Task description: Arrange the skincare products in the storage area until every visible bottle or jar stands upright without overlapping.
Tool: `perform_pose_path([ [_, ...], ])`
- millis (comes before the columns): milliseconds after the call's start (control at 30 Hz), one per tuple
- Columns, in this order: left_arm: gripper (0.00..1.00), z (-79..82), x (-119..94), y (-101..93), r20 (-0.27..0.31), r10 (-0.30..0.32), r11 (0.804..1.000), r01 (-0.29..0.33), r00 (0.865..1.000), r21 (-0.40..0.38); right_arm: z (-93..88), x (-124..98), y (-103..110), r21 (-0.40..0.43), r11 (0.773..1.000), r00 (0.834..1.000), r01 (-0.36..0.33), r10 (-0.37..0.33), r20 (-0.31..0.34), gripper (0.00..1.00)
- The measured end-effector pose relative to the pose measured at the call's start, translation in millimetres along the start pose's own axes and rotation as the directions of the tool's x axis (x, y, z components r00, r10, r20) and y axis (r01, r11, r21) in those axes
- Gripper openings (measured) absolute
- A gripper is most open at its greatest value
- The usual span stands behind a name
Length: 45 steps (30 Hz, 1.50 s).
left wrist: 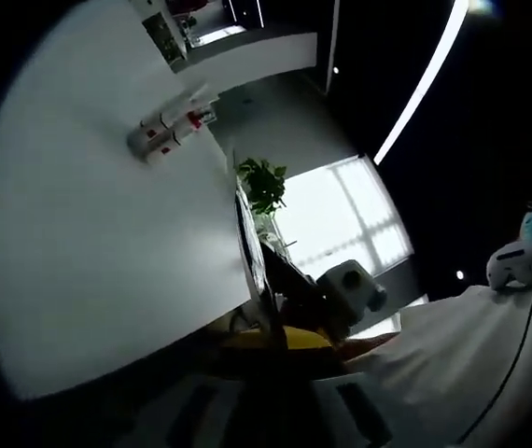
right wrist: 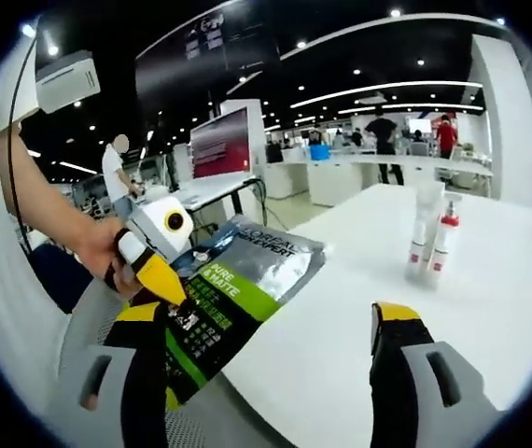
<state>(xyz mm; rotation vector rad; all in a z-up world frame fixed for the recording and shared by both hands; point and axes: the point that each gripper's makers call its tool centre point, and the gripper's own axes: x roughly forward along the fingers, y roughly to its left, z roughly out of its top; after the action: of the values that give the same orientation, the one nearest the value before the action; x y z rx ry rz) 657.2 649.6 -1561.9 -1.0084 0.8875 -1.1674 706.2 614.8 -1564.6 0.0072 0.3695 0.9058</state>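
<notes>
Left claw (right wrist: pixel 175 297) clamped on the dark skincare pouch (right wrist: pixel 233 289), lifted just off the near edge of the white table (right wrist: pixel 359 308), likely to bring it in for standing. Right claw (right wrist: pixel 275 359) spread wide and empty beside the pouch, ready to assist. Farther onto the table, two slim bottles (right wrist: pixel 431 239) upright, touching.

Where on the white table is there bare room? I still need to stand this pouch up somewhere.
The white table is bare between the right gripper and the two upright bottles, and beyond them toward the far edge. It is crowded at the near left edge, where the pouch and left gripper are.
</notes>
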Motion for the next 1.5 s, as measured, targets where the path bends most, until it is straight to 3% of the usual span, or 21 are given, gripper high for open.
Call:
perform_pose_path([
  [167,0.02,3.5,1.5,2.3,0.005,0.019,1.0,-0.019,1.0,0.01,1.3,0.0,-4.1,0.007,1.0,1.0,0.02,-0.02,0.008,0.85],
  [233,0.02,2.8,0.7,12.3,-0.027,0.095,0.989,-0.091,0.995,0.12,0.8,0.0,-4.1,-0.001,1.0,1.0,0.026,-0.026,0.006,0.85],
  [267,0.02,2.6,1.5,11.5,-0.035,0.094,0.987,-0.088,0.995,0.131,0.3,0.0,-4.3,-0.008,1.0,1.0,0.03,-0.03,0.004,0.85],
  [500,0.02,13.9,2.4,10.3,-0.027,0.061,0.992,-0.058,0.998,0.108,-2.0,1.4,-1.6,-0.028,0.999,1.0,0.028,-0.028,-0.009,0.85],
  [833,0.02,30.9,-1.5,24.3,-0.042,0.107,0.989,-0.102,0.993,0.103,-3.5,0.5,-8.9,-0.026,0.998,0.998,0.061,-0.061,-0.016,0.83],
  [1133,0.02,55.1,-8.9,51.5,-0.04,0.198,0.977,-0.194,0.979,0.092,-7.3,1.7,-10.5,-0.066,0.995,0.997,0.074,-0.076,-0.033,0.81],
  [1500,0.02,83.2,-13.1,69.4,-0.021,0.237,0.971,-0.235,0.971,0.05,-14.1,6.0,-11.5,-0.092,0.993,0.995,0.068,-0.074,-0.067,0.81],
])
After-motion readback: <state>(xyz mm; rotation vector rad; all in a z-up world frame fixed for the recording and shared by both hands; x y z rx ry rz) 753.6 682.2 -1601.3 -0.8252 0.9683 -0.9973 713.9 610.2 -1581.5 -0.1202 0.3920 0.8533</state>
